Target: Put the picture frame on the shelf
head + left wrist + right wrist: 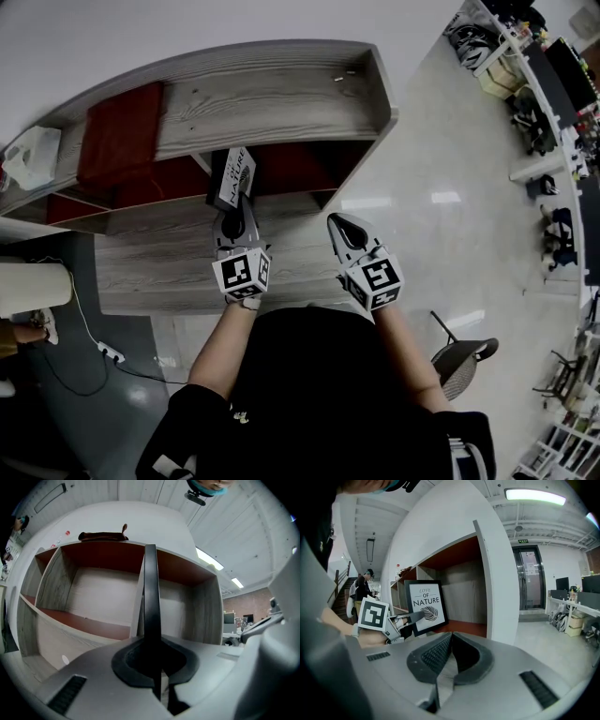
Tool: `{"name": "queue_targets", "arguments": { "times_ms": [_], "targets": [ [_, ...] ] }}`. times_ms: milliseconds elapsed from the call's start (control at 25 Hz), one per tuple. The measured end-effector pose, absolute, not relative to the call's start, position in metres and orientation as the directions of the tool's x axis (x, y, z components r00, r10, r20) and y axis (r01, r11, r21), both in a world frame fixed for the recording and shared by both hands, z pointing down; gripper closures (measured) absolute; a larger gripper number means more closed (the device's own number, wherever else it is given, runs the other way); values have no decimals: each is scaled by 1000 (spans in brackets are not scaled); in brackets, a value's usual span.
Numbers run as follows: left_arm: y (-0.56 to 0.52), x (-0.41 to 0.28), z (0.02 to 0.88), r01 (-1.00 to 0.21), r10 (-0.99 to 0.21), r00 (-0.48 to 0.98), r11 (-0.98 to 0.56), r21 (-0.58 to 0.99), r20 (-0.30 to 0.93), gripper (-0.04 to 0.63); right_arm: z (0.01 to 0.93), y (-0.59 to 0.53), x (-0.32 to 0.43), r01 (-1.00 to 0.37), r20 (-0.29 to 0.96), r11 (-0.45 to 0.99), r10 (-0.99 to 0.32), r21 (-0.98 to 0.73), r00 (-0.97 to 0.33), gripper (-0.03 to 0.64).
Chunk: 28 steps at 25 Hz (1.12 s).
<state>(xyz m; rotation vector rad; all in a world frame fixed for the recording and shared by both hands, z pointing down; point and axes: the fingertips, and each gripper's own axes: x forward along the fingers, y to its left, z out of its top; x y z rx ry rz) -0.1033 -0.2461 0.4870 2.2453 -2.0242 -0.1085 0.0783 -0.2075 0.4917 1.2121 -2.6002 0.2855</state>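
Observation:
The picture frame (232,178) is black with a white print reading "LOVE OF NATURE" (425,606). My left gripper (236,223) is shut on its lower edge and holds it upright in front of the shelf unit (281,94), near a red-lined compartment (178,606). In the left gripper view the frame shows edge-on as a black bar (150,602) between the jaws of the left gripper (152,641). My right gripper (340,228) hangs to the right of the frame, shut with nothing in it, its pads meeting at the right gripper's tip (451,634).
The grey wood-grain shelf has several open bays (89,597) and a dark object on top (103,536). A white bag (33,155) lies at its left end. A chair (459,361) stands at the right. A person (361,592) stands far off.

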Motion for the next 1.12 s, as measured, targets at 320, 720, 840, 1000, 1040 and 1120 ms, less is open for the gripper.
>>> {"name": "queue_targets", "arguments": {
  "times_ms": [320,720,840,1000,1040,1120],
  "targets": [
    [-259,-102,487,-985,-999,27,-22,173,27,577,493,-203,79,-767,318,639,-715,-66,-623,620],
    [-274,-101,487,-978,-996,-81,86,191,35,577,496,-201,87,-771,327,633,-717,-65,-616,620],
    [-280,-101,487,-974,-995,-94,99,204,36,577,497,-202,91,-774,328,630,-719,-66,-613,620],
    [-285,-100,487,-971,-993,-109,115,208,38,577,497,-203,94,-775,328,628,-720,-68,-612,620],
    [-286,-100,487,-971,-993,-112,117,208,37,577,497,-203,94,-775,328,628,-720,-68,-612,620],
    [-288,-100,487,-970,-993,-114,119,212,36,577,498,-204,95,-775,328,628,-720,-68,-612,620]
  ]
}}
